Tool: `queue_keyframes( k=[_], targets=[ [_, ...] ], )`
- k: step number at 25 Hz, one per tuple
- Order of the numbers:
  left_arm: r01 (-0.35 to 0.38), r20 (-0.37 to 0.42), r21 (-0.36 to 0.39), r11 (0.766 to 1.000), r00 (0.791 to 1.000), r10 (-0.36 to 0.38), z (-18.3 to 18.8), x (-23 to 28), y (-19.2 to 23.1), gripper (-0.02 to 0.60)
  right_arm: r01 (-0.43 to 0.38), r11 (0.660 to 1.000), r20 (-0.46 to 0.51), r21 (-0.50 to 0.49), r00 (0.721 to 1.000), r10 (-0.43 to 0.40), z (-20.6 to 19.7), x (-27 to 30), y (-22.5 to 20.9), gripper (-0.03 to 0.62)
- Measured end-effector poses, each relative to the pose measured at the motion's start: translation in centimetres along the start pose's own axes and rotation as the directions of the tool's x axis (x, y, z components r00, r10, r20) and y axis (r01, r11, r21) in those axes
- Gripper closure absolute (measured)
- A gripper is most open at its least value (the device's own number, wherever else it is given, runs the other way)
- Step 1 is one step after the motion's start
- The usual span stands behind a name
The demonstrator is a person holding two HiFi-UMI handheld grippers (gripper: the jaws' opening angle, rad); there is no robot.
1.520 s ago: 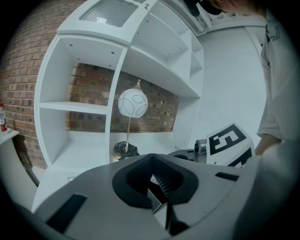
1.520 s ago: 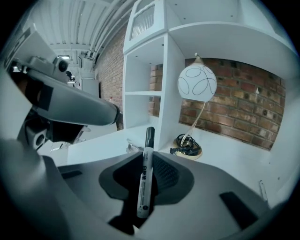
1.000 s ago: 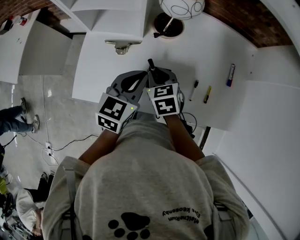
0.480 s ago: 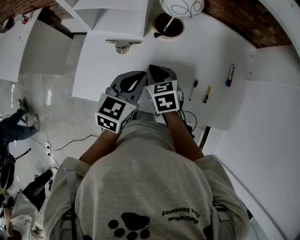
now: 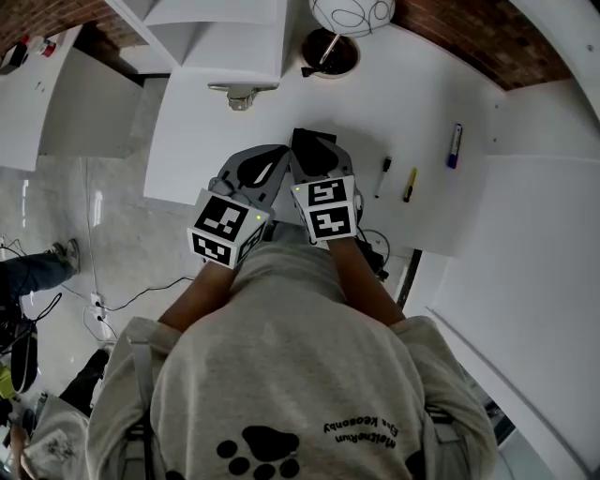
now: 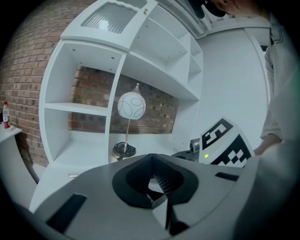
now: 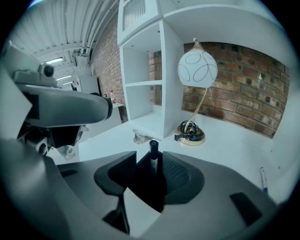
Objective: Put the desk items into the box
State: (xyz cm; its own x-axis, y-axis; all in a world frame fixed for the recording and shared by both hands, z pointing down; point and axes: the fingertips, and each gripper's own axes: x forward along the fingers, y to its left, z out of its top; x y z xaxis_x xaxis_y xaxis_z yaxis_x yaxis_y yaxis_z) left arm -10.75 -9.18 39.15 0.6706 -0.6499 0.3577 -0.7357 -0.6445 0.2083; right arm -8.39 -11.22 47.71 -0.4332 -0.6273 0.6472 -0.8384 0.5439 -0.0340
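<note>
A black marker (image 7: 153, 146) stands upright btwn the jaws of your right gripper (image 7: 148, 161), above the white tabletop (image 5: 216, 141) nr its near edge. Those jaws have just been opening and now gape wide. There's a clear gap on the marker's left side; whether the right pad touches it can't be told. Your left gripper (image 6: 151, 159) hangs just beside the right one, on its left, jaws closed together w/ nothing btwn them, also nr the near edge.

More desk items lie on the right half of the tabletop. A black pen (image 5: 382, 176) and a yellow pen (image 5: 410, 185) lie side by side toward the near edge. A blue marker (image 5: 454, 146) lies farther out, nr the right edge, well apart from both grippers.

At the far edge a globe lamp (image 5: 345, 14) stands on a dark round base w/ its cord coiled there. It is next to a white shelf unit (image 5: 220, 37) at the far-left corner. A small clear item (image 5: 242, 94) lies at the foot of the shelves.
</note>
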Motion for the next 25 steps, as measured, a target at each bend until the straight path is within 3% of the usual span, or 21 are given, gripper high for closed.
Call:
queue_keyframes(
  k=[6,16,25],
  targets=[
    [0.025,0.015,0.027,0.999,1.000,-0.026,0.8,0.0,-1.0,0.574,0.095,0.995,0.133,0.003,0.987,-0.095,1.6,-2.7,-1.3,0.431],
    [0.059,0.053,0.075,0.995,0.997,-0.063,2.6,-0.1,-2.8,0.574,0.179,0.983,0.328,0.042,0.927,-0.183,4.6,-7.4,-2.7,0.437],
    [0.069,0.118,0.108,0.992,0.990,-0.082,4.9,-0.8,-4.0,0.574,0.236,0.969,0.433,0.068,0.868,-0.241,6.5,-11.7,-2.9,0.558]
  ],
)
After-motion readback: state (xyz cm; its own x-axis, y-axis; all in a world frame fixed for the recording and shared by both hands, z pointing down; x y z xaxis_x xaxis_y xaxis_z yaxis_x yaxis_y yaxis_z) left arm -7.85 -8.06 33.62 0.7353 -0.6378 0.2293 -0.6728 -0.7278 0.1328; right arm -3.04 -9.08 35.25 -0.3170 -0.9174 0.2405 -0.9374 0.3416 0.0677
